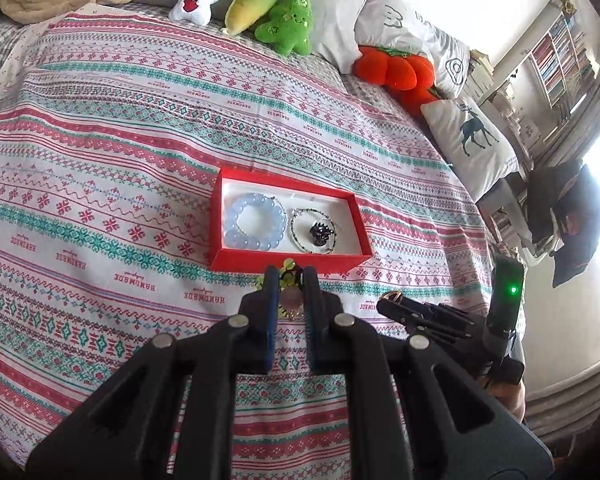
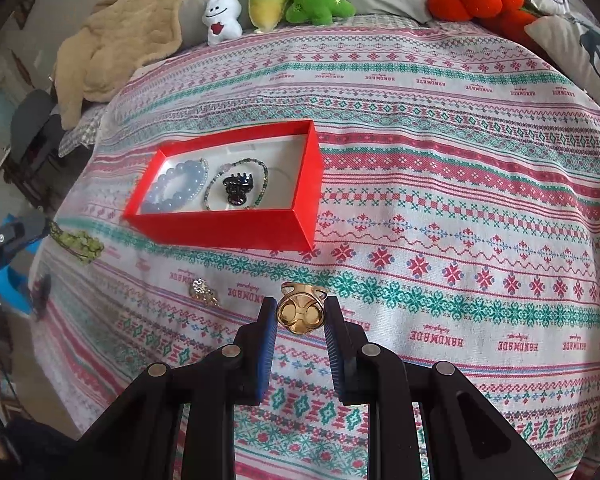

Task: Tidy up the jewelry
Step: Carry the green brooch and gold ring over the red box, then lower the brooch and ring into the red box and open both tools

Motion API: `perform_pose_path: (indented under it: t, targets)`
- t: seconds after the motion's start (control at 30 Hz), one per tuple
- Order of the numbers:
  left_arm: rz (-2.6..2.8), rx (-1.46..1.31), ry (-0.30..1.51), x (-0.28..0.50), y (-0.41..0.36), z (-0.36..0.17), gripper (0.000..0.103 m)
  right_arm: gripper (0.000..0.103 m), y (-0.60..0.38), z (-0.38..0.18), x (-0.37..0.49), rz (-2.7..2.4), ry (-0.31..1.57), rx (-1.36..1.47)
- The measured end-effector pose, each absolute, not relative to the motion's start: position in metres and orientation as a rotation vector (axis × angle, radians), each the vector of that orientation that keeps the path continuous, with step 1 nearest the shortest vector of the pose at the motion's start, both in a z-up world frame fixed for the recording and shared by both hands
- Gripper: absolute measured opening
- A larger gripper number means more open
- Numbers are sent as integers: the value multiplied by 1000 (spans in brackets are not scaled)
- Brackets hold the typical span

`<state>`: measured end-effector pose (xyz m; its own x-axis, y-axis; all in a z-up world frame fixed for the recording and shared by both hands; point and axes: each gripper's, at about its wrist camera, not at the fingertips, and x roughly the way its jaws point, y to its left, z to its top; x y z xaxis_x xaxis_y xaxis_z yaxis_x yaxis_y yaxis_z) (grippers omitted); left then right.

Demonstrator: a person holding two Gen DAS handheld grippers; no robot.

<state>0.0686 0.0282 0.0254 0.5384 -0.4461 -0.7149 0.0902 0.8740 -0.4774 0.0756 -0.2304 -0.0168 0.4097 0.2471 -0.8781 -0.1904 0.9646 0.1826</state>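
Now | right tongs clamp gold claw clip above bed, short of red box | left tongs pinch green bead bracelet | clip judged light, rigid, slick; hold across its sides.

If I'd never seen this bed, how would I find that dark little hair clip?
Start at the open red cardboard box lying on the striped patterned bedspread. Inside, on its white lining, a thin green beaded bracelet forms a ring beside a chunky pale blue bead bracelet. The small black claw hair clip sits within that thin ring, the box's only dark, toothed piece.
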Motion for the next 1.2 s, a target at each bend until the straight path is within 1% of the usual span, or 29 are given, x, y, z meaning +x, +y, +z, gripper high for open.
perform_pose_path:
  t: [0.2, 0.47, 1.07, 1.13, 1.2]
  targets:
    - [-346, -491, 915, 78, 34, 33, 13, 23, -214, -6, 73, 344, 1062, 86]
    - [-322, -530, 904, 103, 28, 28, 13, 24, -204, 3, 80, 359, 1018, 110]
    - [-260, -448, 953, 146, 8, -4, 13, 24, -192, -1, 111, 353, 977, 104]
    - [-235, -424, 967, 150, 5, -8, 13, 24, -193, -1, 116, 351, 970, 111]
    - [-225, -407, 986, 152, 5, -12, 17, 24, -194, -2, 122, 344, 962, 117]
